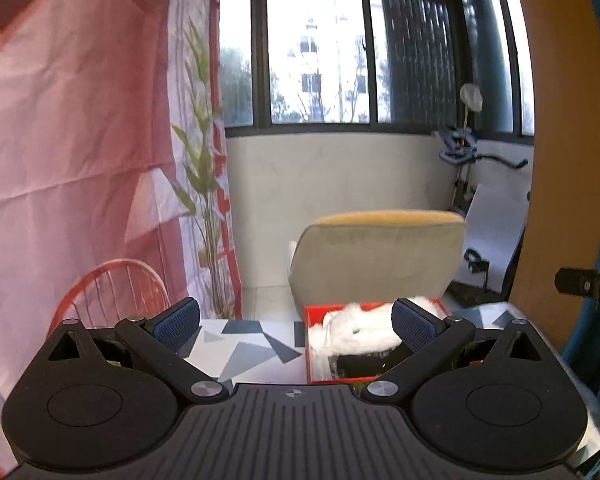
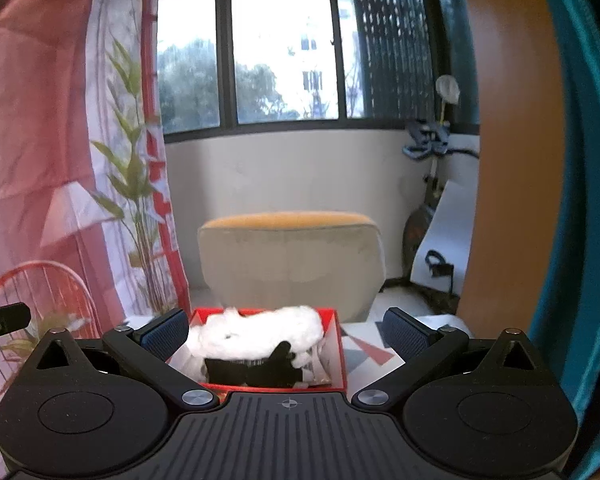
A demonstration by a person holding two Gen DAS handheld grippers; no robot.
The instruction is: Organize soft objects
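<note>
Soft stuff was already sitting in the red box (image 2: 338, 354) on the patterned table (image 1: 244, 354): a fluffy white plush (image 2: 260, 334) piled on top of something black (image 2: 256, 372), couldn't tell what exactly. Going left to right: the red wire chair (image 1: 112, 292) was off to the left, then the left gripper (image 1: 296, 330) with its blue pads spread wide and nothing between them, hanging back from the box, which sat toward its right finger. The right gripper (image 2: 286, 332) was also wide apart and empty, lined up pretty much square on the box. Beyond the table stood a beige chair (image 2: 292, 256).

My guess is the sorting was mostly done, or they were about to tidy the pile. Risk from here: the white plush was mounded above the rim, so a push from either gripper could roll it out over the far edge. Also that box looked light, so a nudge on its wall could slide it across the table.
</note>
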